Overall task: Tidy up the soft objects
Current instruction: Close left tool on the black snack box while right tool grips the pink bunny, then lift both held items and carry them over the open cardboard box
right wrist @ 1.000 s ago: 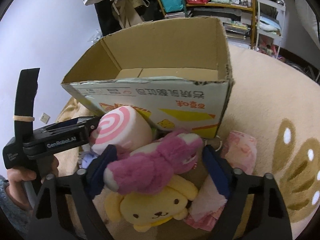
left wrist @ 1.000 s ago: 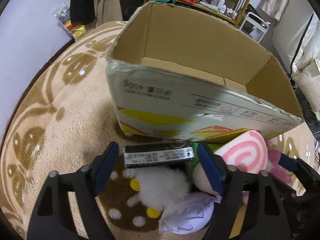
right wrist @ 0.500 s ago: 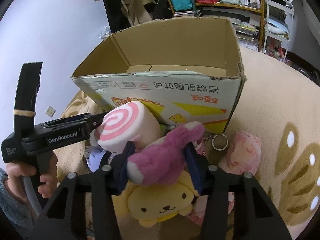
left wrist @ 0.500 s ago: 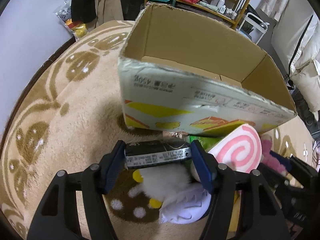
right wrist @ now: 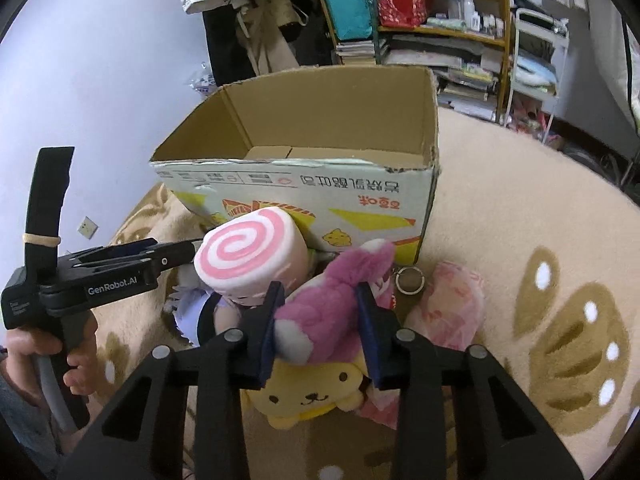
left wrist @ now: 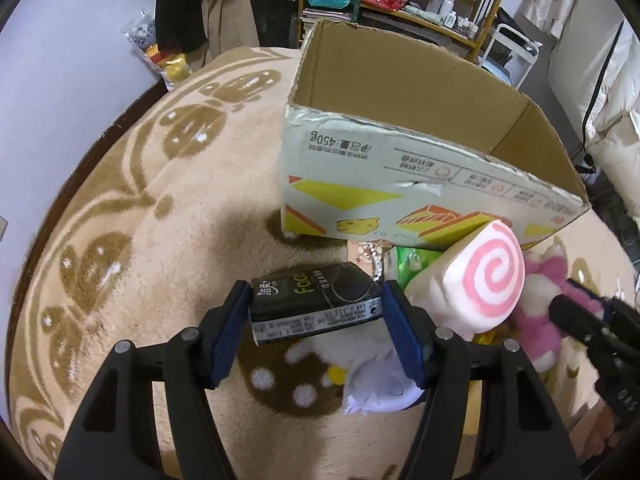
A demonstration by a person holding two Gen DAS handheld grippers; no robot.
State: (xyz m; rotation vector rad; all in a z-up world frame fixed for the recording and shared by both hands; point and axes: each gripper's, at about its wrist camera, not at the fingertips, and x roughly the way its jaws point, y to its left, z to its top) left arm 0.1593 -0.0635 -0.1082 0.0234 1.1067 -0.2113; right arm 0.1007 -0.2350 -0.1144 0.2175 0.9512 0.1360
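An open cardboard box (left wrist: 400, 176) stands on the beige rug; it also shows in the right wrist view (right wrist: 320, 184). My left gripper (left wrist: 316, 312) is shut on a black tissue pack (left wrist: 316, 300) and holds it above the rug in front of the box. My right gripper (right wrist: 320, 308) is shut on a pink plush toy (right wrist: 332, 300) and holds it above the pile. A pink swirl roll plush (right wrist: 248, 256) leans on the box; it also shows in the left wrist view (left wrist: 480, 280). A yellow dog plush (right wrist: 312, 392) lies below the right gripper.
A white and purple plush (left wrist: 376, 388), a green pack (left wrist: 412, 264) and a pink cloth (right wrist: 448, 304) lie by the box. A keyring (right wrist: 408, 280) lies near the box corner. Shelves (right wrist: 440, 20) and hanging clothes (left wrist: 188, 4) stand behind. The rug (left wrist: 120, 240) spreads left.
Both grippers closed, the left on the black pack and the right on the pink plush, and both have lifted their objects slightly off the pile.
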